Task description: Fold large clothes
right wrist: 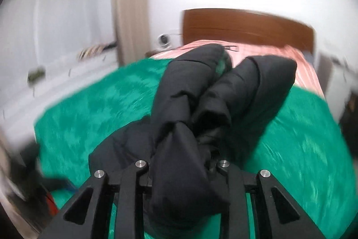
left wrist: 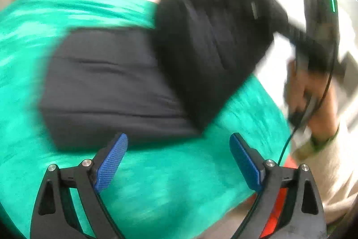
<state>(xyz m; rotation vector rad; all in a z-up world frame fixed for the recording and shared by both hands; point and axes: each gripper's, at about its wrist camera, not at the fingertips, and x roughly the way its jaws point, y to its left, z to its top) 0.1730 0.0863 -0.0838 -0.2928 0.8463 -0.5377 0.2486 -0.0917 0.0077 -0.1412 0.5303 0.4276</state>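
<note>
- Black padded jacket, puffy fabric [left wrist: 116,86], lies part-folded on fuzzy green blanket [left wrist: 156,183], just ahead of left claw [left wrist: 179,160], which is released: blue pads wide apart, nothing btwn them.
- Right claw [right wrist: 182,174] clenched on a bunched end of that jacket; fabric spills over and beyond its jaws.
- In left view, that lifted part [left wrist: 212,37] hangs up and to the right of left claw.
- Progress, judged: lower body looks squared into a flat block; lifted part not yet laid down, so roughly mid-fold.
- Blur is heavy; prob. a sleeve or hood end, can't say which.
</note>
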